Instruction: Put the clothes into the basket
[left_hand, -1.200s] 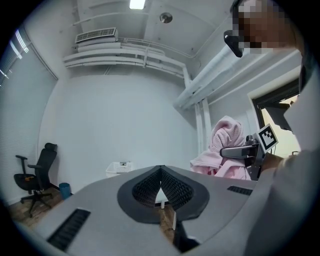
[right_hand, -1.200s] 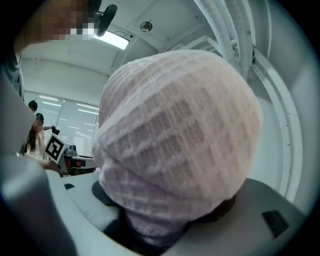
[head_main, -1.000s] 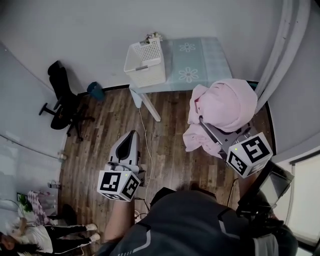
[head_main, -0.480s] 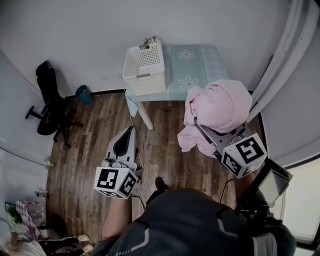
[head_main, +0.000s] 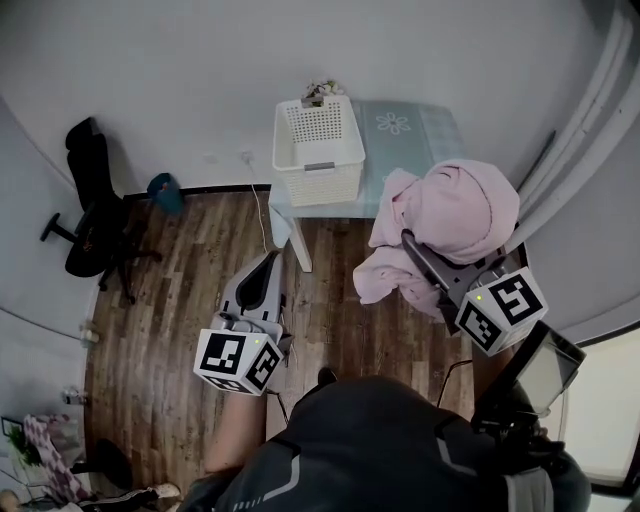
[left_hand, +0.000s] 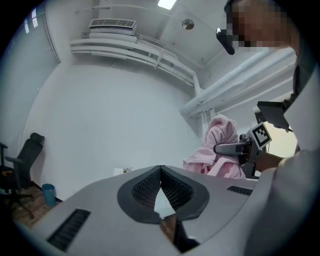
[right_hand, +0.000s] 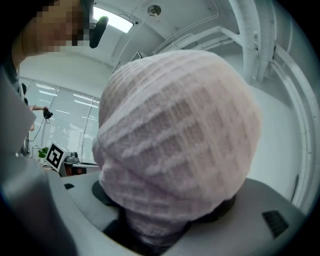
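Against a second ago, the basket (head_main: 320, 186) and the table (head_main: 412, 128) under it sit further right and lower in the head view, and the office chair (head_main: 86, 212) lies further to the left edge. The person seen standing at the lower left corner has slipped almost out of view. Both tools keep the same pose to each other, and the grip has not changed.

The right tool (head_main: 411, 246) is clamped on the pink garment (head_main: 456, 208), its jaws held wide by the thick bunched cloth. The garment is a soft, ribbed knit, gathered into a rounded bulge above the jaws, with a looser fold hanging below and to the left. It is carried in the air, off the table; in the head view it overlaps the table's near right corner. In the right gripper view it fills nearly the whole frame.

The left tool (head_main: 270, 258) has its jaws together, with nothing between them. It is held over the wooden floor (head_main: 170, 300), well apart from the garment.

The basket is white with holed walls and stands on the left end of the table, which has a pale blue-green cover with flower prints. Its inside shows only its own holed walls and bottom. A small pale thing (head_main: 322, 90) lies just behind it, too small to make out.
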